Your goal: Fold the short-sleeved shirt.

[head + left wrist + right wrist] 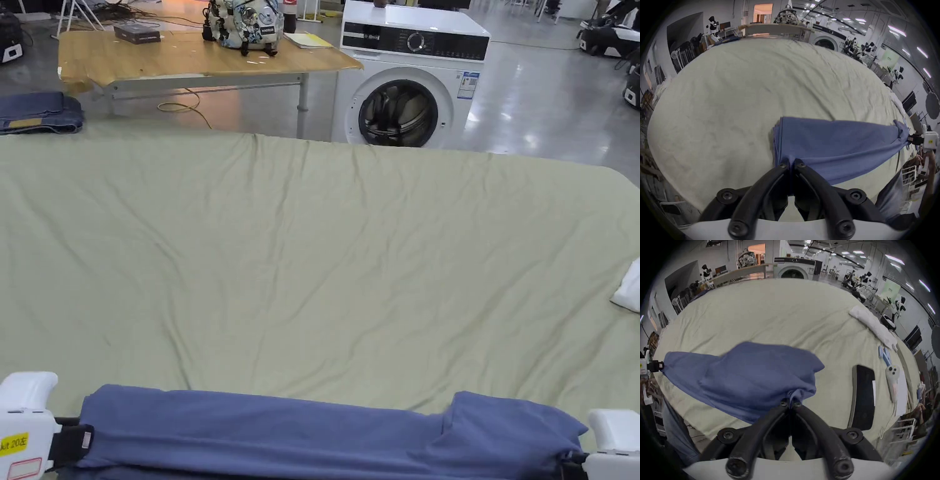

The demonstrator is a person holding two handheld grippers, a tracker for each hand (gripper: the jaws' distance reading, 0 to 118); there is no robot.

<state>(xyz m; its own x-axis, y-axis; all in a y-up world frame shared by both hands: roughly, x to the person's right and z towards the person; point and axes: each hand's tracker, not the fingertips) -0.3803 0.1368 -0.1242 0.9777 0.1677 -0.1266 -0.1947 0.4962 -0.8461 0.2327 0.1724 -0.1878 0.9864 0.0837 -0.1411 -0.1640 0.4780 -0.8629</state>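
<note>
Blue shirt (325,434) stretched between left gripper (791,162) and right gripper (790,403), both clamped on its ends, above green sheet (325,250). Likely mid-fold; next, lay flat.

Washing machine (406,81), wooden table (187,59), backpack (244,24), jeans (39,112)
</note>
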